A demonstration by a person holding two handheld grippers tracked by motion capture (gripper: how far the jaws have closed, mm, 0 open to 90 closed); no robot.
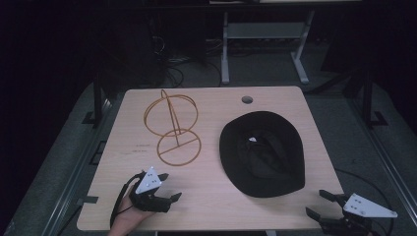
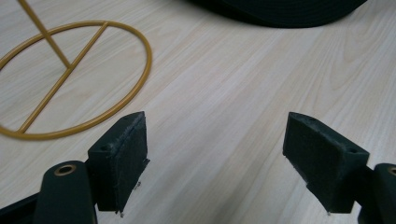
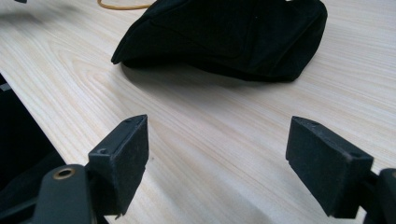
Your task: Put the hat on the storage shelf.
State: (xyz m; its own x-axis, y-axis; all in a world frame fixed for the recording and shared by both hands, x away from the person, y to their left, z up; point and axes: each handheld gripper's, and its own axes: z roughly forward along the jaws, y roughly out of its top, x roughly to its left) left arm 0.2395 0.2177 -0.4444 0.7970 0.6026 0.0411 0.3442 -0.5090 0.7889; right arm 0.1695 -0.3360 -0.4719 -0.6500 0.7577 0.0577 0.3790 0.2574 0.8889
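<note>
A black brimmed hat [image 1: 262, 153] lies upside down on the right half of the light wooden table [image 1: 211, 206]. A gold wire hat stand [image 1: 173, 129] with a round base and a ring on top stands left of it. My left gripper [image 1: 169, 188] rests low at the front left, open, nothing between its jaws; its view has the stand's base ring [image 2: 70, 79] ahead on the left and the hat's brim [image 2: 280, 11] at the top. At the front right corner my right gripper [image 1: 317, 204] is open and empty, with the hat [image 3: 224, 37] ahead of it.
A round cable hole [image 1: 247, 100] sits near the table's far edge. The table's front edge [image 3: 28, 112] runs close to the right gripper's left jaw. Beyond the table stand a grey metal frame [image 1: 265, 44] and cables on a dark floor.
</note>
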